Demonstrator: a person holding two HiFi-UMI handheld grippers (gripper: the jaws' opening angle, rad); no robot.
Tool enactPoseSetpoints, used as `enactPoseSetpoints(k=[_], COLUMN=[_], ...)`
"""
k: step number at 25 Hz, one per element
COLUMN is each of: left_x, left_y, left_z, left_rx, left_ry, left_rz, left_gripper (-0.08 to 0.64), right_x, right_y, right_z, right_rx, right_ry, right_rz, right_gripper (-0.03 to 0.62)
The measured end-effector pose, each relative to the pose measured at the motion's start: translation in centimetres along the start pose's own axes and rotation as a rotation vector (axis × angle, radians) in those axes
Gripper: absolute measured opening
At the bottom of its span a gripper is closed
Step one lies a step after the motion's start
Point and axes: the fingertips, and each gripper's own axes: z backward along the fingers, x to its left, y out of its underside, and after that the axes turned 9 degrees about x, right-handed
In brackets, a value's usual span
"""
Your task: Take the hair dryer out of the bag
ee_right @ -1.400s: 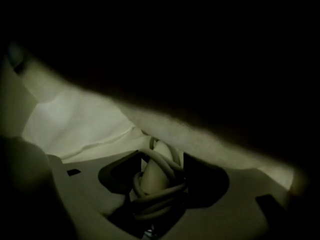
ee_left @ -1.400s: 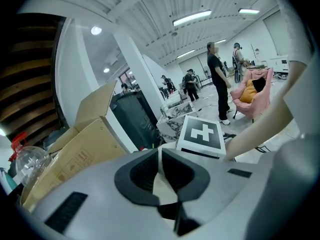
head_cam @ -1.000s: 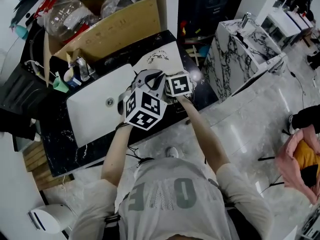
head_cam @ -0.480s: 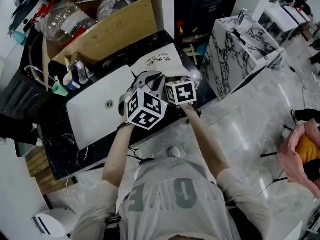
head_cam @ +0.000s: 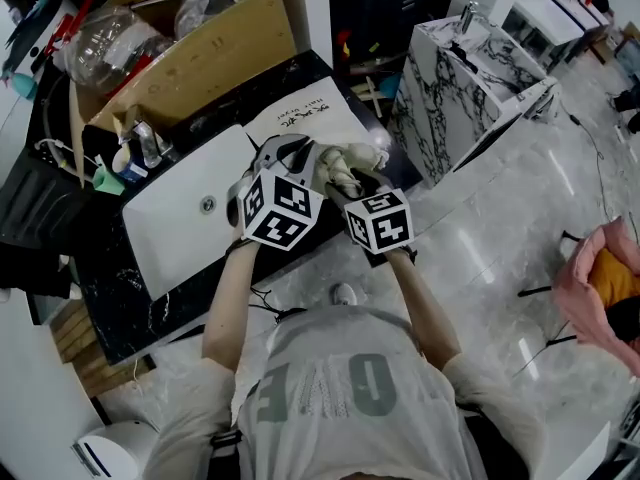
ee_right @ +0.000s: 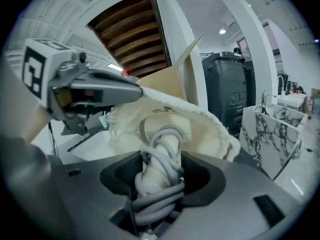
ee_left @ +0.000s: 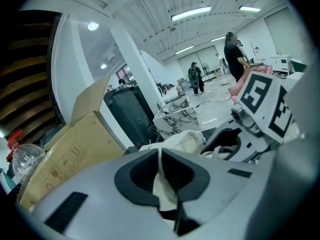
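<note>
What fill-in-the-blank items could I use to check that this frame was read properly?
The fingers of the left gripper are ____ on the cloth bag's edge.
The right gripper grips the hair dryer by its handle, which is wound with a grey ____.
In the head view, the white sink lies to the ____ of both grippers.
Missing: shut; cord; left.

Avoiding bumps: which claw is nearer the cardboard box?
Left. The left claw pinches the bag, closer to the cardboard box; the right claw, gripping the hair dryer, is nearer the person.
</note>
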Motion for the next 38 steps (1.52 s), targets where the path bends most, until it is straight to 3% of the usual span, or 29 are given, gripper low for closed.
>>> enactPoseSetpoints(k=[10,22,28,34,38], left_x=[-0.6,-2.0,-3.0,-4.5,-6.2], left_y=[0.8,1.3,2.6,4.0,5.0], left_z=[-0.1,-1.0,-1.9,-3.0,-3.6], left_rx=[0.003,0.012,0.048,0.084,0.112], left_ry=[0.025,0.079,0.115,0.150,0.179], left_rz=[0.023,0.049,0.058,0.079,0.092], left_gripper=[0.041,0.041,0.041,0.041,0.041], right_x=[1.0,0.3,-0.4,-1.1,-0.9], right_y=[5.6,8.8,4.8,-1.2,-4.4], right_z=[5.0,9.0,10.8,14.6,17.2], right_rx=[-0.058,-0.062,-0.170,-0.360,-0.513], right_ry=[-0.050,-0.001,0.017,0.043,0.112], right_rz=[-0.074,-0.102,-0.086,-0.054,0.010], right_gripper=[0.253,0.253,0.253,0.253,0.253])
